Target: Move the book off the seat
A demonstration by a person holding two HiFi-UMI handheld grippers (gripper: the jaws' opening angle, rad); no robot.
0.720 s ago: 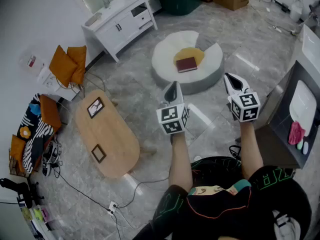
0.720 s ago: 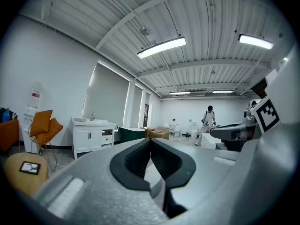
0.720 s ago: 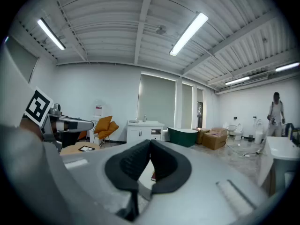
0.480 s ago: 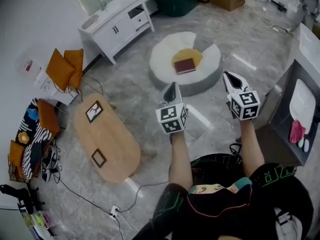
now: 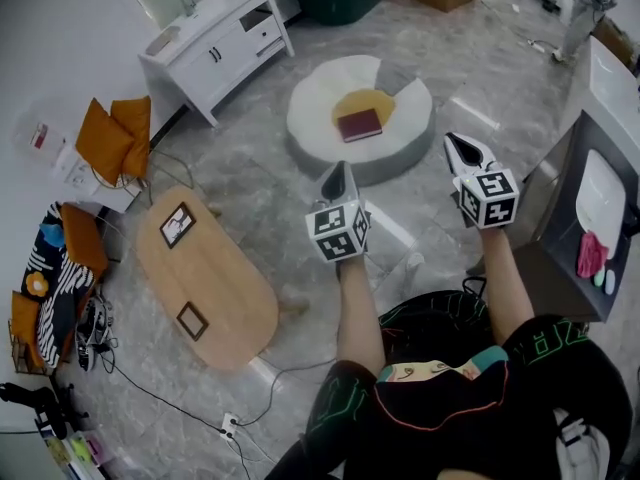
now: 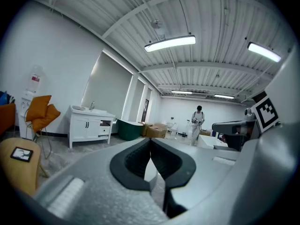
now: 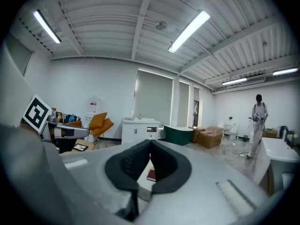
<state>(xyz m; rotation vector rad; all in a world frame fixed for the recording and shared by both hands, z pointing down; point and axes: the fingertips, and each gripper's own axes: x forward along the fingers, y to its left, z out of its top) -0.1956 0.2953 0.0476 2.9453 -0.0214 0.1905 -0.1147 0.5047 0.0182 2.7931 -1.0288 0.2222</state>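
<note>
The book is lying flat on a yellow cushion in the middle of the round white seat, in the upper centre of the head view. The left claw and the right claw are both hovering at mid-frame, well apart from the book, each with its jaws pressed together and pinching nothing.

The main risk is arriving with the jaws unopened: a closed tip would be shoving the book across the cushion rather than gripping it. The book is thin and sitting on something soft (probably yielding), so a jaw may be struggling to get under an edge. Pinching one cover alone would likely leave the pages flopping open and the book slipping to the floor.
</note>
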